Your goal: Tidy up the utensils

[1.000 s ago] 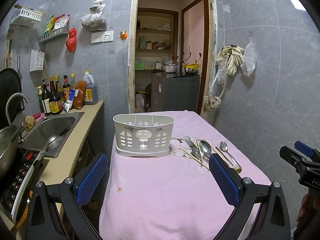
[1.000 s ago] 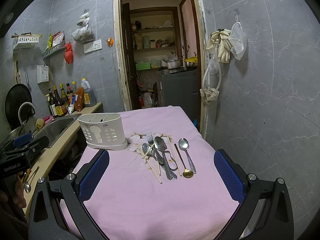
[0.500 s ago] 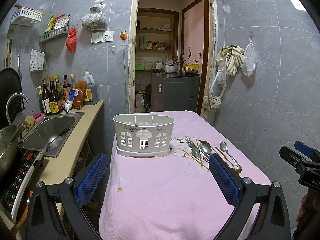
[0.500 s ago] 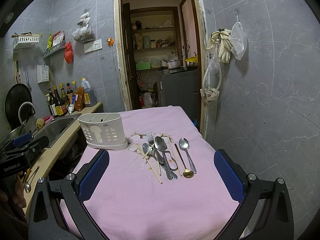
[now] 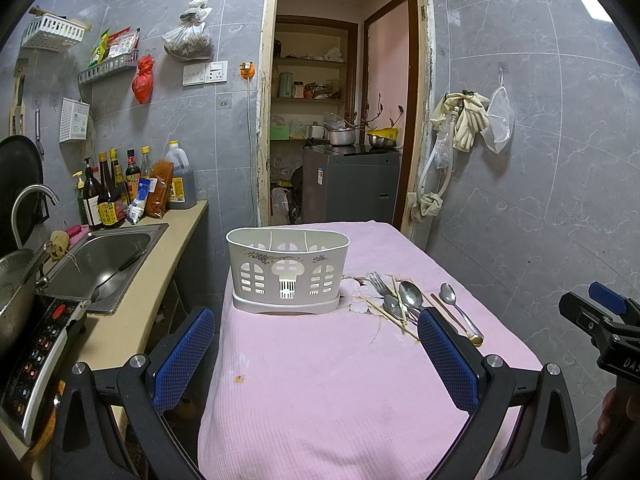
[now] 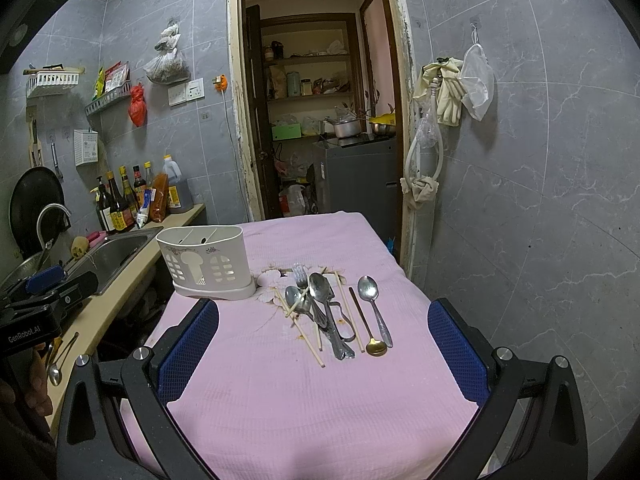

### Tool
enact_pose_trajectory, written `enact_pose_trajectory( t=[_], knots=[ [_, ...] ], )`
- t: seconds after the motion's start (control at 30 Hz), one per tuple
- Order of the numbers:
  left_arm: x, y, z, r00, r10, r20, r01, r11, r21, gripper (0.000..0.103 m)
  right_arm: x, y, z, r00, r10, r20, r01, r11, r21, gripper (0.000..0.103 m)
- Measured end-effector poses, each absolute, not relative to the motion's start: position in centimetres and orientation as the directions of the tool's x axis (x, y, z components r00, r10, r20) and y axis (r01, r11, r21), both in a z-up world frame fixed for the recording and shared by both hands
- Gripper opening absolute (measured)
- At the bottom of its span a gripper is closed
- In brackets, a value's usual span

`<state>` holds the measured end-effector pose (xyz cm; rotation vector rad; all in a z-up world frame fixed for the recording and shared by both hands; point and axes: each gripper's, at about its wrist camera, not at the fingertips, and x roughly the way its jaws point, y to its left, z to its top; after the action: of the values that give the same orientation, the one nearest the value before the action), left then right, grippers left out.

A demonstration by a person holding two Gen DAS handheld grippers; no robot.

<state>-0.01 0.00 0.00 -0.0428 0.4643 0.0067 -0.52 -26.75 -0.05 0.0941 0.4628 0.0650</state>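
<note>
— What lies before us?

— A pink cloth-covered table [image 6: 280,392] in a grey-tiled kitchen, a steel sink [image 5: 100,256] at the left of the frame and an open doorway [image 6: 316,112] at top centre. The white slotted plastic utensil caddy [image 5: 287,270] stands mid-table; the loose pile of metal spoons, fork and wooden chopsticks [image 6: 332,312] lies just right of it.

— And our grippers?

— Our left gripper [image 5: 316,356] and right gripper [image 6: 324,356] both hover above the near table edge, jaws spread wide, gripping nothing.

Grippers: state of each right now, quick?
Left gripper: open, holding nothing.
Right gripper: open, holding nothing.
</note>
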Motion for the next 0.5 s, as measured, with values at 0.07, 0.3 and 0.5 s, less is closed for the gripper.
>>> enact_pose_trajectory(
  t=[0.07,0.3,0.5],
  knots=[
    [-0.01,-0.02,0.0,0.894,-0.003,-0.448,-0.017,0.999,-0.04,0.102,-0.5,-26.78,-0.05,0.893,0.084,-0.442,-0.041,0.994,0.105,0.102],
    [-0.01,0.0,0.01,0.894,-0.003,-0.448,-0.017,0.999,-0.04,0.102,-0.5,-26.72,-0.01,0.893,0.084,-0.443,-0.041,0.994,0.105,0.102],
    [0.0,-0.01,-0.01,0.894,-0.004,-0.449,-0.016,0.999,-0.04,0.102,-0.55,-26.55,0.12,0.892,0.083,-0.444,-0.041,0.994,0.105,0.102]
  ],
)
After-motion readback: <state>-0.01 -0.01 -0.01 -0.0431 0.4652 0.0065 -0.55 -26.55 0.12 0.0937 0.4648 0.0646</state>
